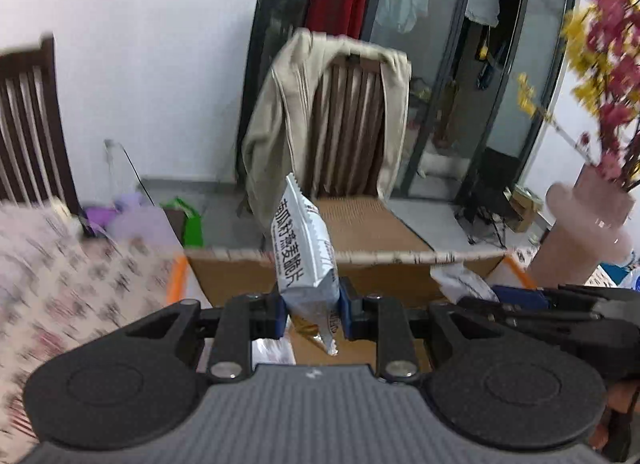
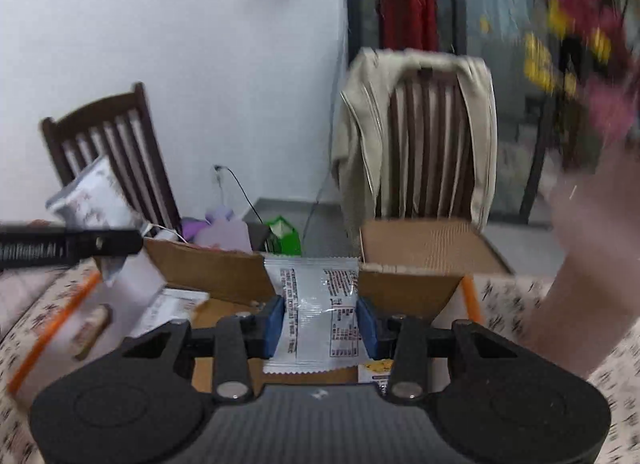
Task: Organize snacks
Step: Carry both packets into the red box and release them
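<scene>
Left wrist view: we are hovering over the open cardboard box (image 1: 400, 280), our landmark; behind the box a chair draped in a beige jacket (image 1: 272, 120) is standing, beside it a pink vase (image 1: 584, 232); above the box our left gripper (image 1: 312, 310) is pinching a white snack packet (image 1: 304, 248) upright in narrow jaws; our right gripper (image 2: 322, 330) is clamping a second white packet (image 2: 316, 304) flat over the box.

White snack packet (image 1: 306, 256), black print; blue pads (image 2: 366, 328); brown cardboard box (image 1: 372, 220); beige jacket (image 1: 276, 120); floral-print tablecloth (image 1: 60, 264), lower left.
</scene>
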Motion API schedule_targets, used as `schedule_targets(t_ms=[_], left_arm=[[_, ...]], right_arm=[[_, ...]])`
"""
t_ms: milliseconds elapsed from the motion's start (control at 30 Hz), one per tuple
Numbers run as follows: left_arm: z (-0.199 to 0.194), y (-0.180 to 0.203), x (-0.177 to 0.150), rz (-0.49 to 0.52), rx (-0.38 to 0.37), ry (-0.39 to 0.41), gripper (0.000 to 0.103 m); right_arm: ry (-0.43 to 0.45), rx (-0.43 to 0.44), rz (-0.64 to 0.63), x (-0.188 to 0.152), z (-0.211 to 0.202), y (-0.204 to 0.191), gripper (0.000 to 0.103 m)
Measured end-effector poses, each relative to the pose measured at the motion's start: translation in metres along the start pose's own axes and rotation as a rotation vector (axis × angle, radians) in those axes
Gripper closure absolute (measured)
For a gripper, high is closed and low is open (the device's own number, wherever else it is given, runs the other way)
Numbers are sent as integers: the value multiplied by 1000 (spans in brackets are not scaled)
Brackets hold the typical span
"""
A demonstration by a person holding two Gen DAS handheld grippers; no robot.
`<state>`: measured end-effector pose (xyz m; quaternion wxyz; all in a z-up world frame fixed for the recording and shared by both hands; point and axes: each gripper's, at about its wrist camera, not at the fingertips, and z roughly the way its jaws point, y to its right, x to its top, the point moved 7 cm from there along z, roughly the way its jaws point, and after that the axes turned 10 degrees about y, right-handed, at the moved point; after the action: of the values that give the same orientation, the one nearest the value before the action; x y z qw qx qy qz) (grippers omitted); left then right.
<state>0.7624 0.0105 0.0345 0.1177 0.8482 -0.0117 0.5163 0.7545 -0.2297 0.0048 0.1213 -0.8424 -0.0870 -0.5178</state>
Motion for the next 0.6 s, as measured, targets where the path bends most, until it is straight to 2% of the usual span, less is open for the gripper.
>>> schedule_targets(t_ms=[67,100,133,167,200,233,267,400,533,600], left_arm=[[11,-3,-12,-4,8,-33,76],[12,-4,-13,5,18,-35,66],[12,-4,-12,12,26,-27,49],[9,-2,-9,19,27,-6,41],[7,-1,-7,32,22,11,28],[5,3,-6,49,16,19,25],[3,6,-5,68,15,22,25],[-11,12,-1,90,24,25,22],[-35,13,7,79,32,37,17],[-49,12,11,83,51,32,13]], right_arm=[[-22,-26,28,-12,15,8,63],[-32,-36,27,-17,21,10,62],[-55,-41,32,-21,24,12,61],[-68,-43,41,-23,25,13,58],[-52,-38,42,-23,22,13,53],[-42,-32,39,-23,20,11,38],[-37,-33,34,-22,18,11,31],[-5,-48,24,-19,12,7,31],[36,-69,5,-7,-11,6,20],[48,-65,-1,-3,-24,4,19]])
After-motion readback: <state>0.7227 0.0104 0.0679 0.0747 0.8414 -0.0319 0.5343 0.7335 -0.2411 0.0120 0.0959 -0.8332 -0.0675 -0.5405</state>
